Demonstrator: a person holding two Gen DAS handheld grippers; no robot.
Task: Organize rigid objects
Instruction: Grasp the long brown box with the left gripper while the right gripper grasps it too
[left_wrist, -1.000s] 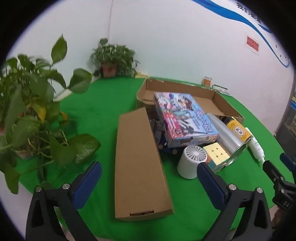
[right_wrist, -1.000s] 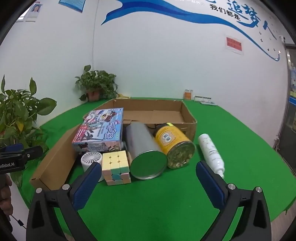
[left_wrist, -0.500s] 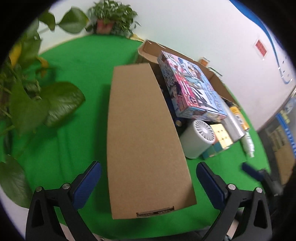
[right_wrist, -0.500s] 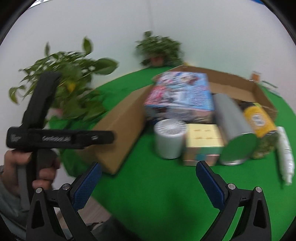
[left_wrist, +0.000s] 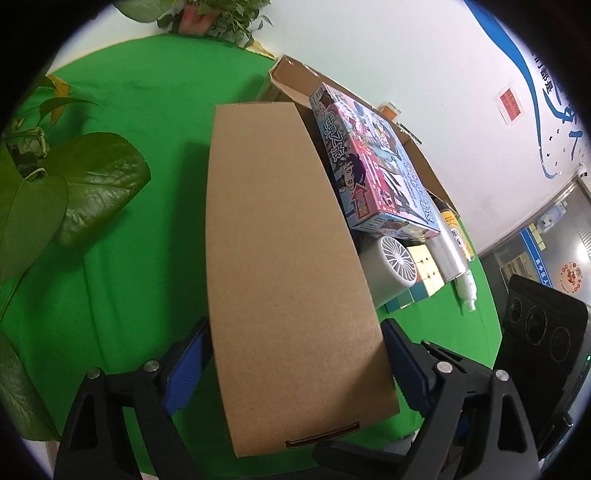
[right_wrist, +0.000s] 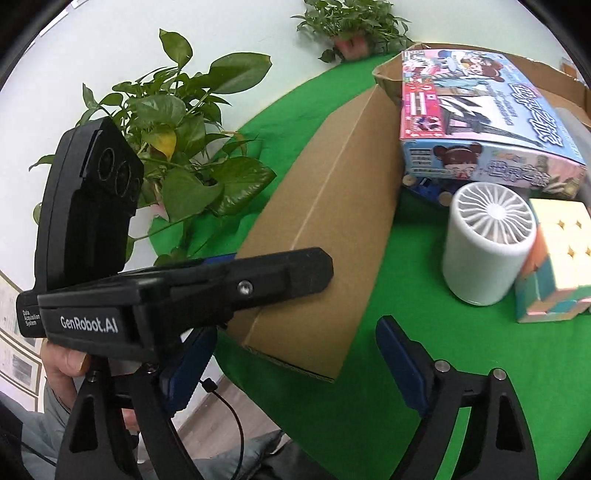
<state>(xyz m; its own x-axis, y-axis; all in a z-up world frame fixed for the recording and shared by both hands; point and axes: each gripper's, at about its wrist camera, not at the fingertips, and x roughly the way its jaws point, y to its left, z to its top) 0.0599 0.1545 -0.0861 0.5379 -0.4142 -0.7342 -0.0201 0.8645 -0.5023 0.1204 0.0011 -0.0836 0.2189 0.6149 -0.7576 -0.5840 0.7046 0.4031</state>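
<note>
The left gripper (left_wrist: 295, 373) has just been closing its jaws around the near end of the long cardboard flap (left_wrist: 291, 280). The right gripper (right_wrist: 291, 369), also just closing, holds nothing. The game box (right_wrist: 491, 122), fan (right_wrist: 487, 243) and cube (right_wrist: 557, 262) lie unsorted at the right, so organizing looks barely begun
</note>
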